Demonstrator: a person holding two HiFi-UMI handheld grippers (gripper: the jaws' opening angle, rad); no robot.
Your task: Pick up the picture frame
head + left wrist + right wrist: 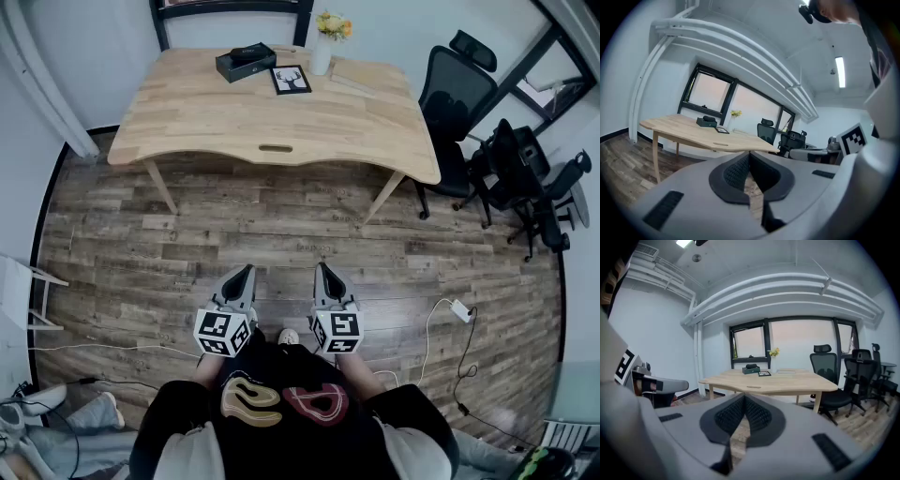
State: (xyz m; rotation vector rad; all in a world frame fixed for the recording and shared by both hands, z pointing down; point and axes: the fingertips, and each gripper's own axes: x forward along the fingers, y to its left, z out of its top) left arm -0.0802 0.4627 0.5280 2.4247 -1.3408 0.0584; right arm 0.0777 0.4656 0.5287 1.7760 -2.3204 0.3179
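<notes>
The picture frame (pixel 291 79), black-edged with a dark antler print on white, lies flat near the far edge of the wooden table (pixel 234 122). It shows small in the left gripper view (pixel 722 130) and the right gripper view (pixel 764 374). My left gripper (pixel 246 271) and right gripper (pixel 322 269) hang side by side over the wood floor, close to my body and well short of the table. Both are shut with nothing between the jaws. They point almost level toward the table.
A black box (pixel 246 62) sits left of the frame, a white vase with yellow flowers (pixel 322 47) right of it, and a pale flat book (pixel 354 73) further right. Black office chairs (pixel 469 103) crowd the table's right side. A white cable and charger (pixel 459 310) lie on the floor.
</notes>
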